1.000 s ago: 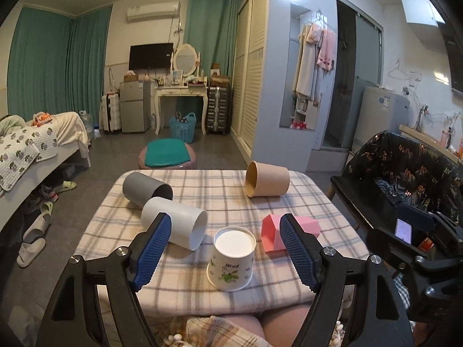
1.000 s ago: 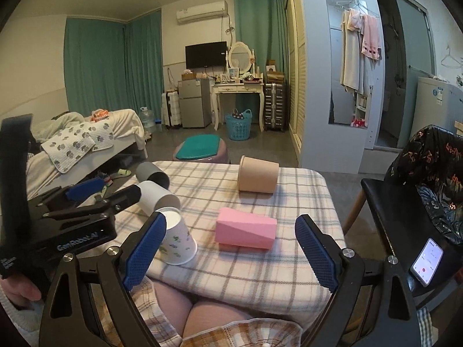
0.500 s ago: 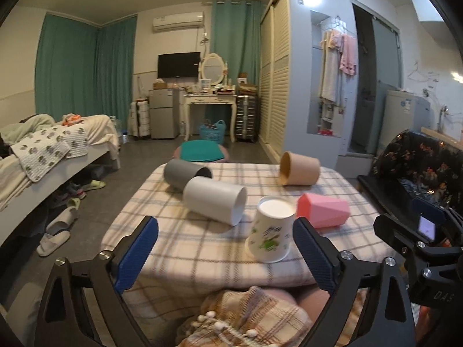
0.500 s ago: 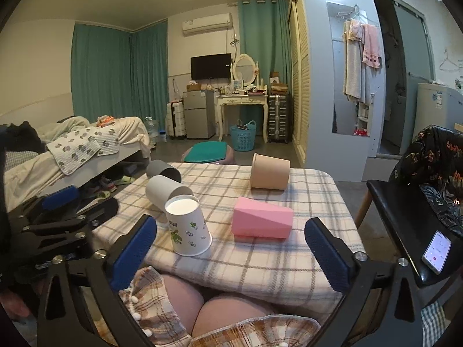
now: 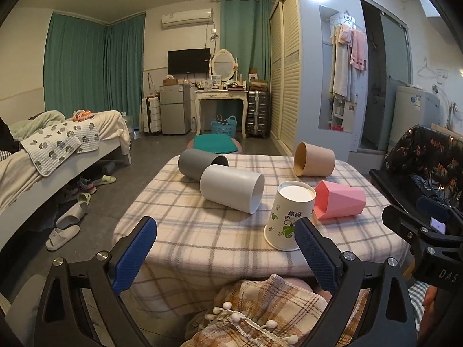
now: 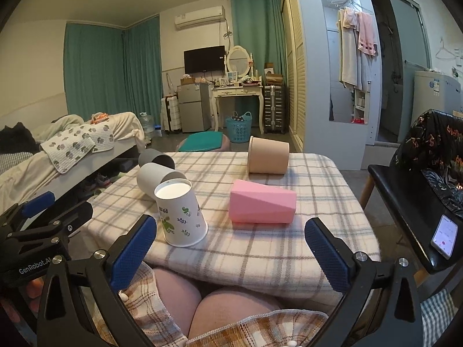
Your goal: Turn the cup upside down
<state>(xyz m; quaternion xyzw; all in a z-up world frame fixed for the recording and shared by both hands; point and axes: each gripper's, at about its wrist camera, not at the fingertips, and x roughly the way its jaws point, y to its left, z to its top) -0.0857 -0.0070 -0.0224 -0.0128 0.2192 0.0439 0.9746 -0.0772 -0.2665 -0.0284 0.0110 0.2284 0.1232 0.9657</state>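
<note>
White paper cup with green leaf print (image 5: 290, 217) upside down on plaid tablecloth (image 5: 202, 225), pink faceted cup (image 5: 338, 199) at 3 o'clock. Left gripper (image 5: 225, 256), right gripper (image 6: 230, 256): spread wide, empty.

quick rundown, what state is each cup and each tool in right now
paper cup: upside down, mouth on the cloth
white cup: on its side
grey cup: on its side
tan cup: on its side
pink cup: on its side
left tool: open, empty
right tool: open, empty
</note>
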